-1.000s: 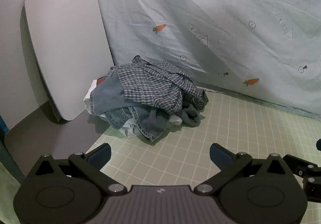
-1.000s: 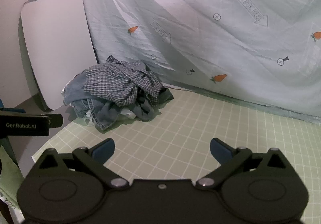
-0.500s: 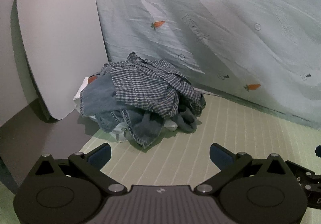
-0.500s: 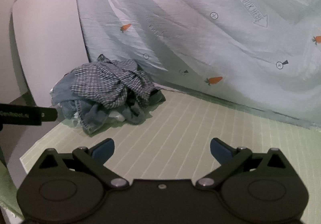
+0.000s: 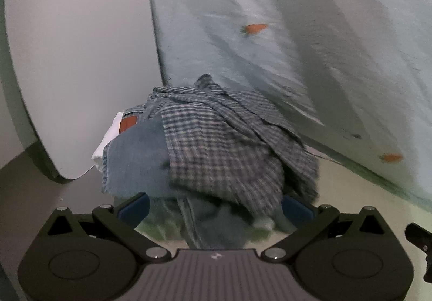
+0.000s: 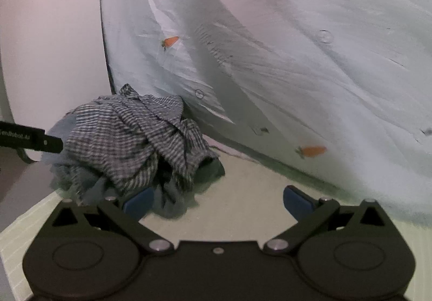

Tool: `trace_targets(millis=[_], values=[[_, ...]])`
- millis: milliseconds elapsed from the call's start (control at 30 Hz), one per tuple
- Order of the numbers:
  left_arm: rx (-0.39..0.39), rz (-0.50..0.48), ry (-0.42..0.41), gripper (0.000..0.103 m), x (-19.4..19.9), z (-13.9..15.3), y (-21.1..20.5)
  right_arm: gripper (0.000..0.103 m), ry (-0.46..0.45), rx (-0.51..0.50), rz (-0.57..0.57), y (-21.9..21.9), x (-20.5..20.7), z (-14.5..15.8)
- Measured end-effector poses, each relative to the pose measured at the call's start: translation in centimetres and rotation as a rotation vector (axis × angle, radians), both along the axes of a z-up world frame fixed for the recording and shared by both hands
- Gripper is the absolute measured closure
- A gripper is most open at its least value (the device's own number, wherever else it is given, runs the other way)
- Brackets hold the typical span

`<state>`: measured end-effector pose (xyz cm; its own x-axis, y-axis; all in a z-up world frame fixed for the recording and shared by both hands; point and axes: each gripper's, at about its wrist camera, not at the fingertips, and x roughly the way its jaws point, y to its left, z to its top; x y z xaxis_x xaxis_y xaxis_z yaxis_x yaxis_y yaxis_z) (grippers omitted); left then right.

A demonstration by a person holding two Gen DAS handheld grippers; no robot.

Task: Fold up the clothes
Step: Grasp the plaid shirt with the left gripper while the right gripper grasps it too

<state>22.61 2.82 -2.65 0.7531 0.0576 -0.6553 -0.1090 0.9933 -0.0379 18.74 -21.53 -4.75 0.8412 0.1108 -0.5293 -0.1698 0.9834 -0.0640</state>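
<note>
While both gape empty, left tongs [image 5: 216, 206] straddle the clothes pile [image 5: 210, 150] — right tongs [image 6: 217, 199] beside.

- My left gripper [image 5: 216, 205] has its jaws spread wide, and the pile of clothes [image 5: 216, 150] fills the gap straight ahead; I see no way through there.
- To the left of the pile a white board [image 5: 78, 58] leans close against it, so that side is shut in.
- Behind the pile hangs a pale sheet [image 6: 297, 58], draped down to the mat, which blocks the back.
- My right gripper [image 6: 218, 201], also spread wide, faces bare green mat [image 6: 243, 193] to the right of the pile: that is my open lane.
- The left gripper's body juts in at the pile's left side in the right view.
</note>
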Motion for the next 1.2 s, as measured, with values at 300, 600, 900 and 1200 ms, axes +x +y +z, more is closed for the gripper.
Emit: trace_targets(millis=[300,600,900,1200], values=[[-0.042,0.085,0.044,0.010,11.3,-4.3,2.3,0.000,0.023,-0.005,0.174,6.4,16.6,-3.8],[0.070,0.115,0.013,0.045,14.9,-6.5,1.7,0.028,0.160,0.062,0.261,10.6,24.5,-9.6],[0.126,0.074,-0.064,0.100,13.0,-3.5,-0.8,0.101,0.015,0.171,0.210,6.2,20.2,-5.7],[0.078,0.005,-0.184,0.100,5.2,2.6,-4.9,0.101,-0.194,0.180,-0.048,-4.9,7.3,2.1]])
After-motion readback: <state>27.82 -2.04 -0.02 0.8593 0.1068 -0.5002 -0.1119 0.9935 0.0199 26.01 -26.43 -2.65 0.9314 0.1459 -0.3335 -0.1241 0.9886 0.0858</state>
